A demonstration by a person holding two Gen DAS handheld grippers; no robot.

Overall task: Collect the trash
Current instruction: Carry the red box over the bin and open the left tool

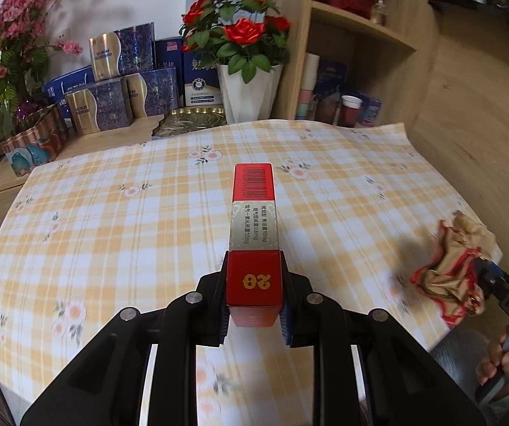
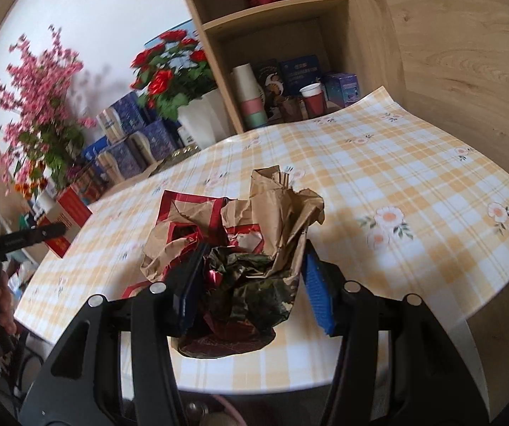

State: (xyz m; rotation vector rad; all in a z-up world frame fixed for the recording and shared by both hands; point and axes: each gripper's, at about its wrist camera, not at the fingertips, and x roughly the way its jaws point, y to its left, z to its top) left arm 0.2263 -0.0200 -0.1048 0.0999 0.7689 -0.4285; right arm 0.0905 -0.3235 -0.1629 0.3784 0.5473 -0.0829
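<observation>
1. Your left gripper point(image 1: 253, 296) is pinching the red cigarette pack point(image 1: 253, 227) by its near end, pack sticking fwd above the table point(image 1: 112, 213).
2. Your right gripper point(image 2: 251, 284) is gripping a crumpled brown paper bag point(image 2: 240, 220) w/ dark wrapper inside, near the table's front edge.
3. Left view is showing the bag at the table's right edge; barcode readable only there.
4. Right view is showing the pack past the table's left edge, plus cups point(image 2: 252, 96) on the shelf.
</observation>
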